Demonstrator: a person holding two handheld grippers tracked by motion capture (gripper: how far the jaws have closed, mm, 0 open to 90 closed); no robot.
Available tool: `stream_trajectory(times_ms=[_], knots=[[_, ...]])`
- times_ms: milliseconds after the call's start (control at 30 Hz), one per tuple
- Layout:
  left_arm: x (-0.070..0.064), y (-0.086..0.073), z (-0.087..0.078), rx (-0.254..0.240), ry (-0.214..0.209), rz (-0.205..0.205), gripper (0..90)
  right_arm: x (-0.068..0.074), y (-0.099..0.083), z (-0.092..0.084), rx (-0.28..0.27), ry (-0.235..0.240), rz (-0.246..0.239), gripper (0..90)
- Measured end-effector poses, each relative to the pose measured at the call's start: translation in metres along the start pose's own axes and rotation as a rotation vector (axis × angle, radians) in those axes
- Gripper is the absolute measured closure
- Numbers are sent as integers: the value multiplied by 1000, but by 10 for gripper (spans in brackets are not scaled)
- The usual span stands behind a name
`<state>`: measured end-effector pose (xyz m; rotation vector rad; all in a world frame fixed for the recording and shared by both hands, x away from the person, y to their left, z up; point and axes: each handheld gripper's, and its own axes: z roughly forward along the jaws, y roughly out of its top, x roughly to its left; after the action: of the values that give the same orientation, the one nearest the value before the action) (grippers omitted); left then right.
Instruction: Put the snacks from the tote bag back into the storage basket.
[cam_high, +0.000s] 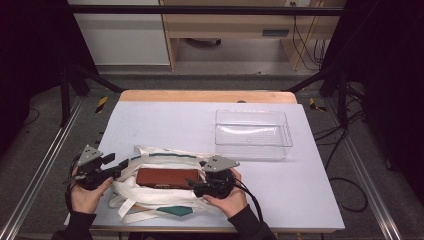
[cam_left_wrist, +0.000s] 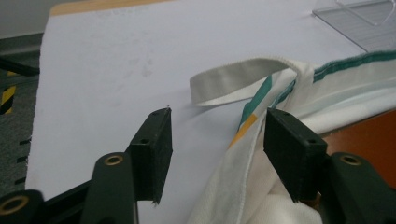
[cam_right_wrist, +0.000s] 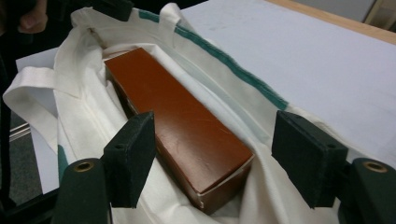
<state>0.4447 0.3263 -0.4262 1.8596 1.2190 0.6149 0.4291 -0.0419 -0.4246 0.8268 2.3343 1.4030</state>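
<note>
1. The reddish-brown rectangular cardboard box (cam_right_wrist: 180, 123) lies flat inside the open mouth of the cream cloth tote bag with green trim (cam_high: 160, 159), which sprawls on the near part of the pale blue table top (cam_high: 170, 120). The box is only partly sunk in, so I judge that a tug on the cloth could roll it back out.
2. The left gripper (cam_left_wrist: 217, 147) stands with its jaws apart, nothing pinched; the bag's rim edge hangs between them, brushing the right pad or nearly so. If that hand moves off sideways, the pad may snag the hem and drag the bag.
3. The right gripper (cam_right_wrist: 224, 161) is also spread wide, its pads either side of the box's near end and not pressing on it. Closing carelessly here could catch a fold of cloth along with the box, or dent its lifted end flap.
4. The loose cream webbing handle (cam_left_wrist: 233, 79) curls on the table beside the rim; it could loop over a jaw.
5. The clear plastic rectangular tray (cam_high: 252, 134) sits well apart at the far right, so a collision there seems unlikely.
</note>
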Motion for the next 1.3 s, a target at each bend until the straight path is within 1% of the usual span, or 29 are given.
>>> stream_trajectory(times_ms=[67,167,267,300,400,433,500,567,633,667,733,900,967,1067,1100,1133,1167,1267,1300], knots=[[2,-3,3,11,-2,2,448,2,0,4,9,12,-15,306],[4,-8,7,30,-12,-15,487,5,-1,12,39,32,-33,308],[4,-14,15,62,-14,-12,567,6,-3,18,66,38,-48,309],[3,-15,16,67,-15,-16,612,7,-4,21,76,35,-52,305],[2,-16,19,62,-27,-27,720,7,-5,25,87,38,-67,291],[1,-16,19,63,-26,-22,753,8,-6,27,93,39,-74,282],[-1,-15,19,63,-22,-12,788,7,-7,32,99,36,-83,262],[-1,-16,20,63,-23,-16,803,6,-7,35,90,32,-92,260],[0,-17,21,61,-26,-22,809,5,-6,37,86,34,-80,260],[0,-17,22,63,-30,-26,811,4,-6,39,83,36,-83,260],[0,-18,23,63,-34,-28,813,1,-6,40,106,36,-82,259],[0,-18,23,58,-36,-34,813,-1,-6,42,127,48,-87,240],[-1,-18,23,58,-37,-36,814,-1,-7,47,151,53,-87,225],[-1,-18,24,59,-35,-36,819,0,-9,54,206,41,-128,229],[-1,-18,24,57,-34,-36,821,1,-10,56,218,33,-152,232],[-1,-18,24,59,-34,-32,822,2,-10,57,226,27,-165,241],[-1,-18,23,57,-34,-34,824,2,-8,57,234,29,-172,253],[-1,-19,23,51,-33,-42,825,0,-5,54,257,45,-168,298],[-1,-19,23,48,-31,-46,826,1,-2,52,275,48,-168,311]])
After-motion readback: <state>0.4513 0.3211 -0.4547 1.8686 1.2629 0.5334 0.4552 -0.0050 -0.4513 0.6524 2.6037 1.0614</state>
